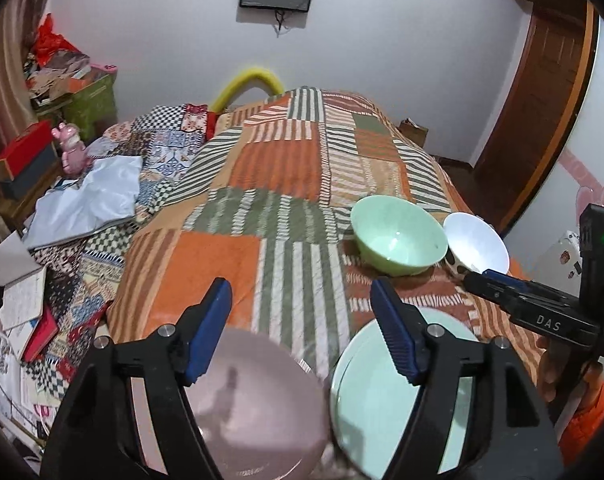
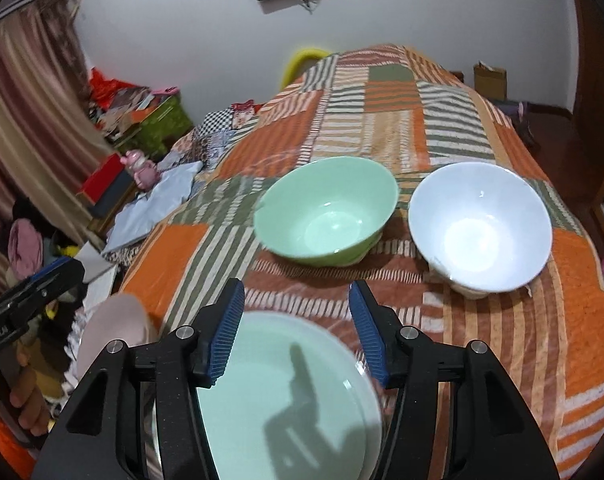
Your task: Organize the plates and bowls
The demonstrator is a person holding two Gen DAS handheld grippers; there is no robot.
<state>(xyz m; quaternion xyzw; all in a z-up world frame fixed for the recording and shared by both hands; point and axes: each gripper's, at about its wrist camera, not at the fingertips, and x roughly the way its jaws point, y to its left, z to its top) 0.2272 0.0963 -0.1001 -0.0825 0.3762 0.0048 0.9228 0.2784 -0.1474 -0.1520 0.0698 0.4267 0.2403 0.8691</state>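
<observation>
While both grippers hung apart-jawed and empty, the left gripper (image 1: 302, 328) above the pink plate (image 1: 258, 408) and the right gripper (image 2: 298, 336) over the green plate (image 2: 286, 400), two bowls, green (image 2: 325, 216) and white (image 2: 479, 228), sat side by side farther off, apparently sorted by kind.

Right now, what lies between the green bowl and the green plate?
Only bare quilt: the right wrist view shows nothing on that strip between the green bowl and the green plate.

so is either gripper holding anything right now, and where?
Nothing held. Left gripper is open above the pink plate; right gripper is open above the green plate.
</observation>
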